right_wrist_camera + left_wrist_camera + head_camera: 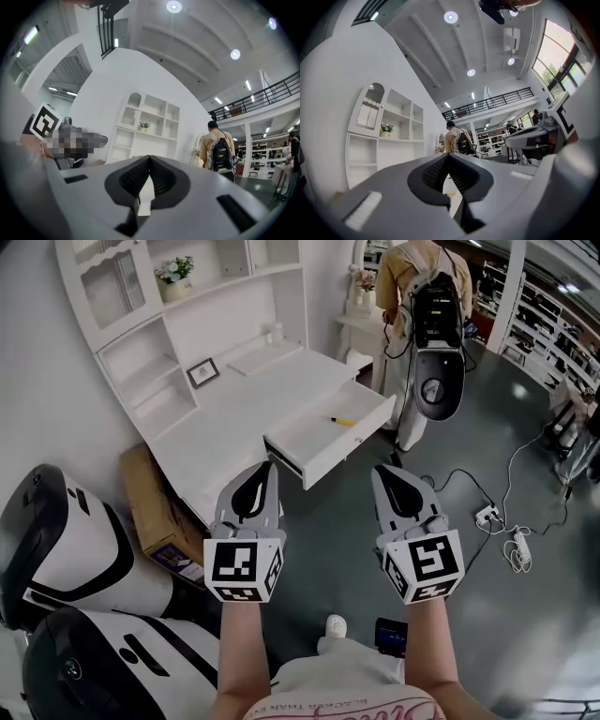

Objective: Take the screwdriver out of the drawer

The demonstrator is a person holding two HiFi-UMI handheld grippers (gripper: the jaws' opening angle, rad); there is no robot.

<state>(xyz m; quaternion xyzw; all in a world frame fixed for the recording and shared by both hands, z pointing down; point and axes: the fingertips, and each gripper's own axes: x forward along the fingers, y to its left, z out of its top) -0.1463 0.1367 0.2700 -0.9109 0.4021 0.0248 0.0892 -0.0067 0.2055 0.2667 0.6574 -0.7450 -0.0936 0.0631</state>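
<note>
Screwdriver [343,421] lying in open drawer [309,435]

Yellow, near the drawer's far right side; drawer pulled out from white tabletop [234,409]. Left gripper [269,466] and right gripper [376,469] both pressed together, empty, side by side, short of the drawer front

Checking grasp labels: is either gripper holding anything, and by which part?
Nothing is held. The left gripper and right gripper are both shut and empty. The screwdriver lies in the open drawer.
</note>
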